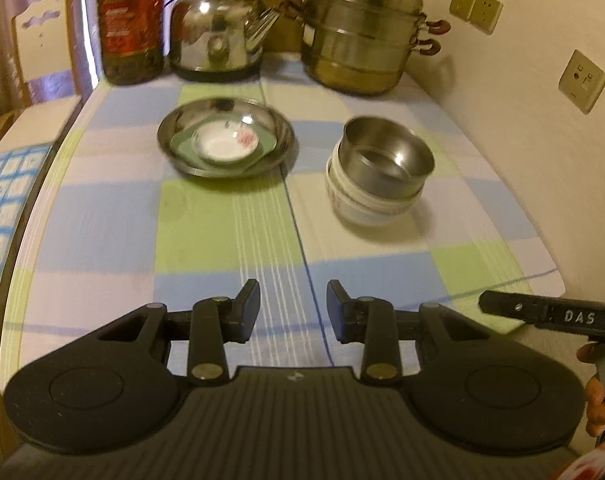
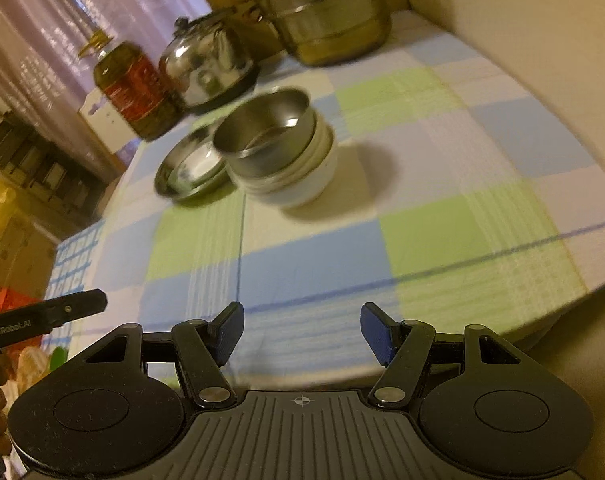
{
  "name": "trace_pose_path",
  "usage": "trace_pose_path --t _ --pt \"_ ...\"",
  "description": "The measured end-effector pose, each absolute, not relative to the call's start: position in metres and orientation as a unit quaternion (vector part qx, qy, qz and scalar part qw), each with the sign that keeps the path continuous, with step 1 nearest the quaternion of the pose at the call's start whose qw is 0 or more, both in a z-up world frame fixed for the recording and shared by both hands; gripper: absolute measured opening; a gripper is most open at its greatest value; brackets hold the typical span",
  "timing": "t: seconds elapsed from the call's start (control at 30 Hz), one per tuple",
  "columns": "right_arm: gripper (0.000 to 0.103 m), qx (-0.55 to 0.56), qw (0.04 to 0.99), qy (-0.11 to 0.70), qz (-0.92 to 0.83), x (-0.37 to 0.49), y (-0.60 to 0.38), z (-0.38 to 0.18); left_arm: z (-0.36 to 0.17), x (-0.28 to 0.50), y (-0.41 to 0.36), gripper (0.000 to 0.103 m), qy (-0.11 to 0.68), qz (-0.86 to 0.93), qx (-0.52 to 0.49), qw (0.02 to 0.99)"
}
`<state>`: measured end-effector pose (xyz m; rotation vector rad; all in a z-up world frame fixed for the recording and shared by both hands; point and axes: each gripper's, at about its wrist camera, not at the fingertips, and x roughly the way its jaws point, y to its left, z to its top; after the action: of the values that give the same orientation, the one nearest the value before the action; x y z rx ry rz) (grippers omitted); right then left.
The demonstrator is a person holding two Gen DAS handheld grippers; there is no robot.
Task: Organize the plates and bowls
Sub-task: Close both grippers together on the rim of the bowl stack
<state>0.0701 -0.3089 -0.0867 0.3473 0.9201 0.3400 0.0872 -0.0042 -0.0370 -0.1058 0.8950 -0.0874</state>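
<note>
A wide steel plate (image 1: 182,152) sits mid-table with a green square dish (image 1: 268,142) and a small white saucer (image 1: 222,146) stacked in it. To its right, a steel bowl (image 1: 386,156) is nested in stacked white bowls (image 1: 362,204). The right wrist view shows the same steel bowl (image 2: 262,132), white bowls (image 2: 302,184) and steel plate (image 2: 186,168). My left gripper (image 1: 292,306) hovers over the near table edge, open, nothing between its fingers. My right gripper (image 2: 302,332) is also open and empty, well short of the bowls.
At the back stand an oil bottle (image 1: 130,24), a steel kettle (image 1: 218,28) and a tiered steamer pot (image 1: 362,28). A checked cloth (image 1: 102,220) covers the table. A wall with sockets (image 1: 582,84) borders the right side. A chair (image 1: 42,48) stands at far left.
</note>
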Motion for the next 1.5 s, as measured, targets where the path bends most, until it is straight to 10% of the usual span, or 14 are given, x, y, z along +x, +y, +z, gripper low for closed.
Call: trace_pose_path --t 0.2,0.63,1.5 --pt "0.064 0.18 0.892 0.391 0.138 0.095 -0.312 -0.073 -0.038 0.137 -0.007 0.032 0.42 -0.078 -0.041 0.903" --pt "0.013 0.206 0.911 0.33 0.136 0.155 -0.297 -0.066 -0.038 0.227 -0.025 0.027 0.394 -0.148 -0.011 0.907" --pt "0.009 0.212 0.899 0.366 0.114 0.204 -0.291 -0.103 -0.079 0.285 -0.04 0.018 0.434 -0.174 0.001 0.884"
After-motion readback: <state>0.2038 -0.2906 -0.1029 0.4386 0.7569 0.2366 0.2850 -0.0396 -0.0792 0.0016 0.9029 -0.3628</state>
